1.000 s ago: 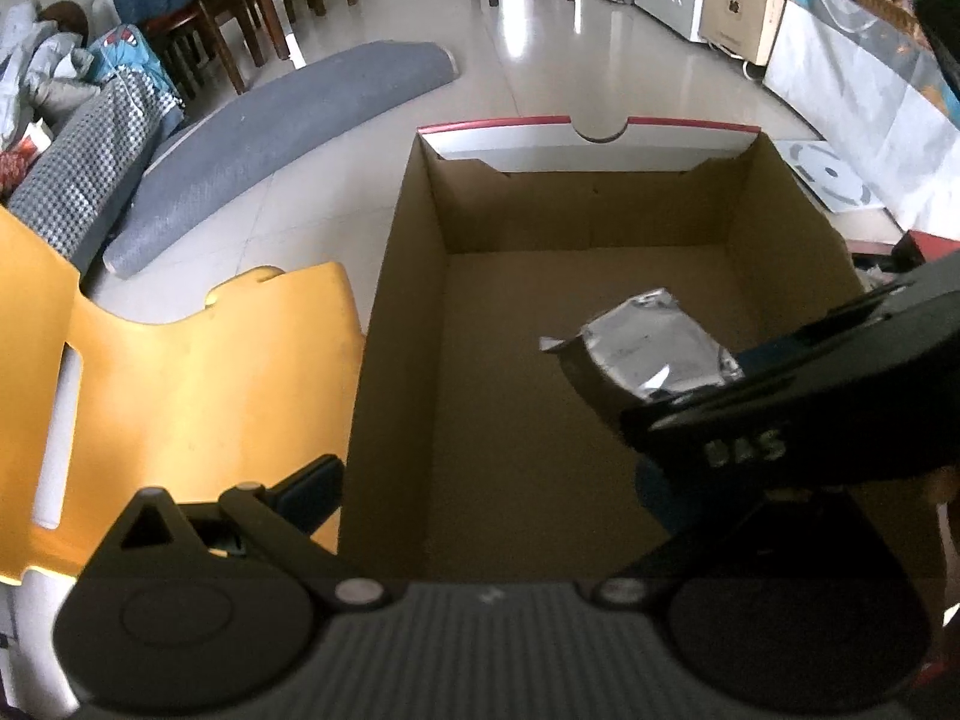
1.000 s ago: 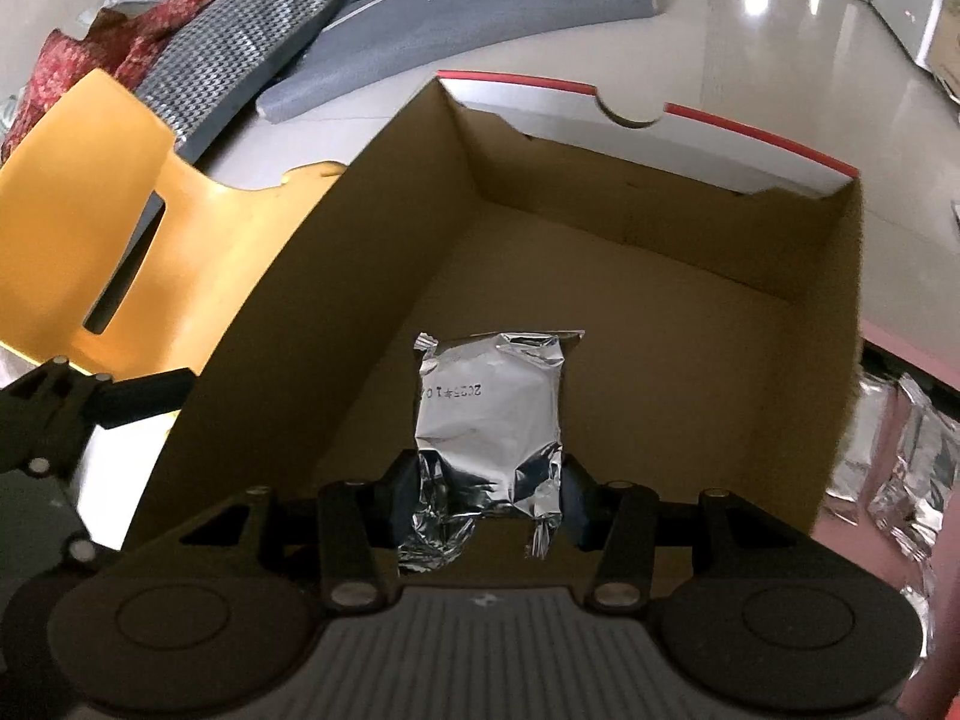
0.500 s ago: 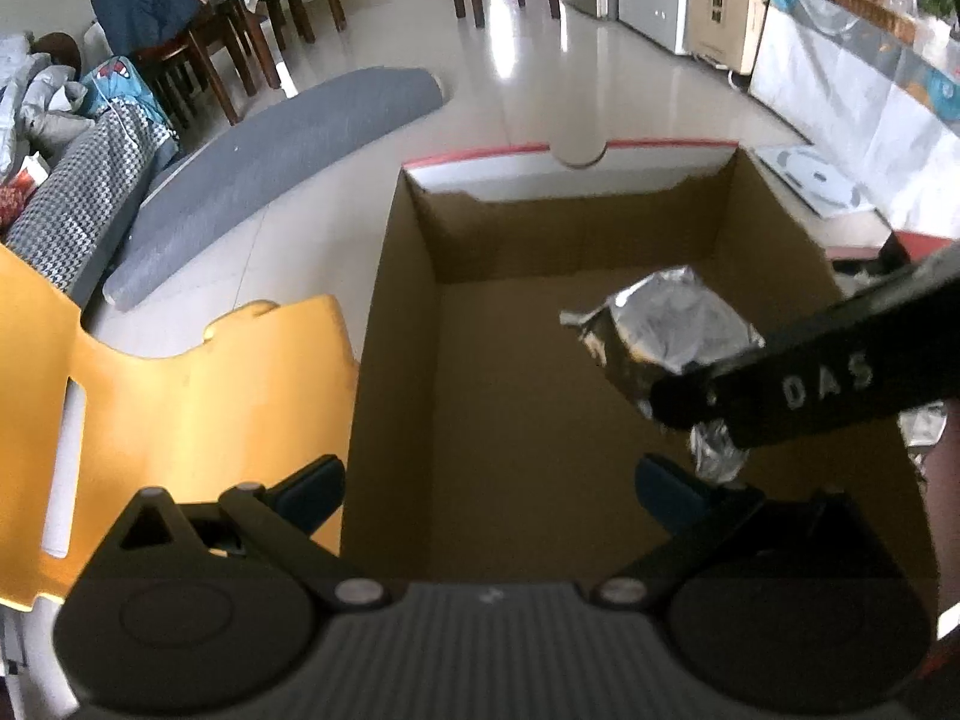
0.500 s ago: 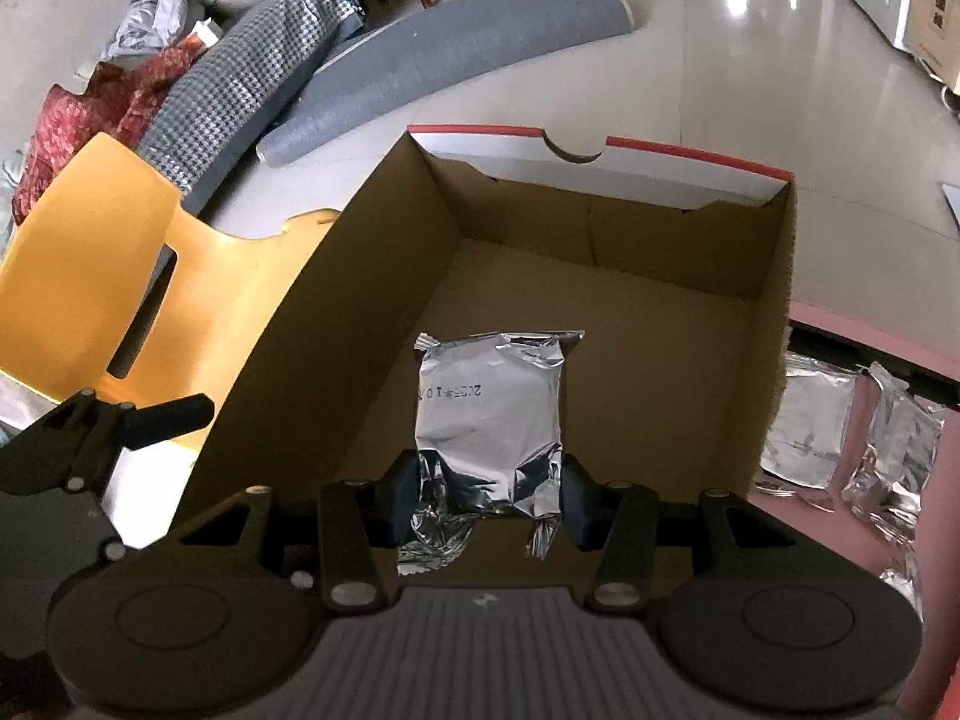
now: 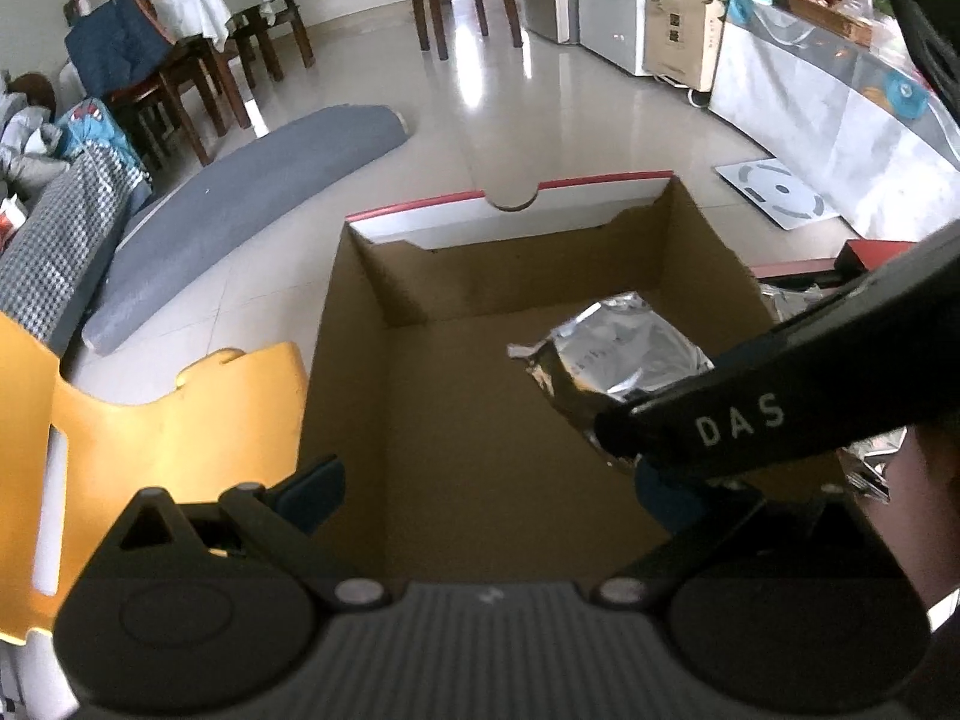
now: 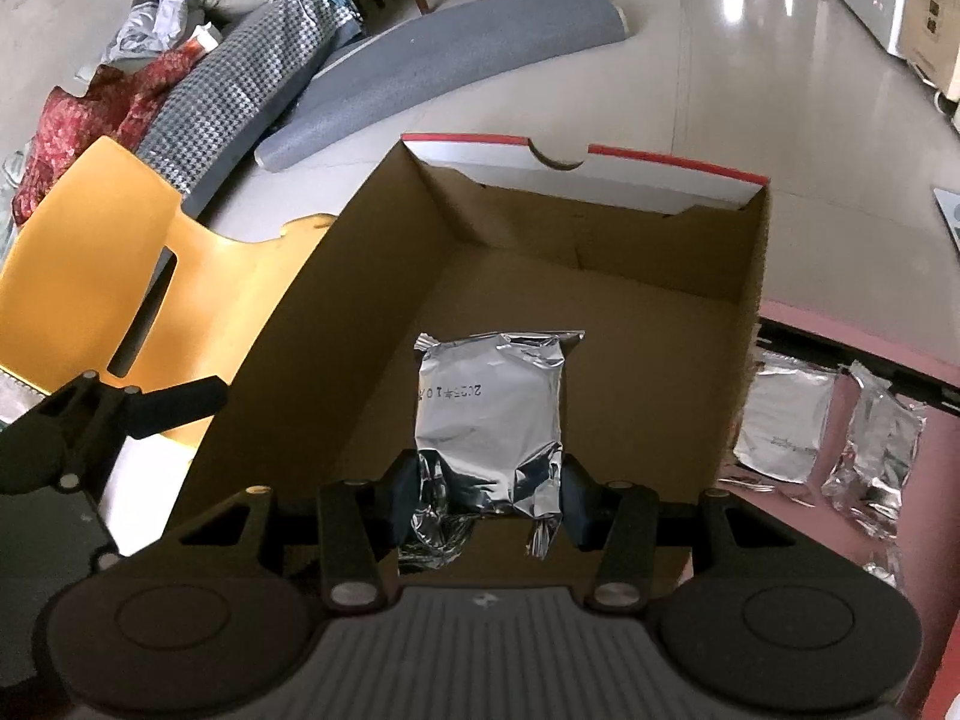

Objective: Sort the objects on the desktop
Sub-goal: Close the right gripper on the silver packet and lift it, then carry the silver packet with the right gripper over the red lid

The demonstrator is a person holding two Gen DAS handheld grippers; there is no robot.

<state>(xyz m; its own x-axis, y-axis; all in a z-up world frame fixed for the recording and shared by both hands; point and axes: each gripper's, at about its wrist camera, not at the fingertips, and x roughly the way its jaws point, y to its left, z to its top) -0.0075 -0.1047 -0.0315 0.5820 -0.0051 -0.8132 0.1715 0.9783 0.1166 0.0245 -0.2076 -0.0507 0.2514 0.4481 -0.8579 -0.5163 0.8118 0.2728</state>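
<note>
My right gripper (image 6: 489,501) is shut on a silver foil packet (image 6: 489,402) and holds it above the open cardboard box (image 6: 600,282). The packet (image 5: 618,354) and the right gripper's arm marked DAS (image 5: 744,420) also show in the left wrist view, over the box (image 5: 480,276). My left gripper (image 5: 486,489) is open and empty at the box's near edge; its left finger (image 5: 309,489) is outside the box's left wall. The box floor looks bare.
Several more foil packets (image 6: 786,420) lie on the pink table (image 6: 936,480) right of the box. A yellow chair (image 6: 90,264) stands left of the box, also in the left wrist view (image 5: 150,426). A grey mat (image 6: 444,60) and clothes lie on the floor beyond.
Both grippers have pulled back and risen, so the box looks smaller and farther. The right gripper still holds the packet. The packets on the table have come into view.
</note>
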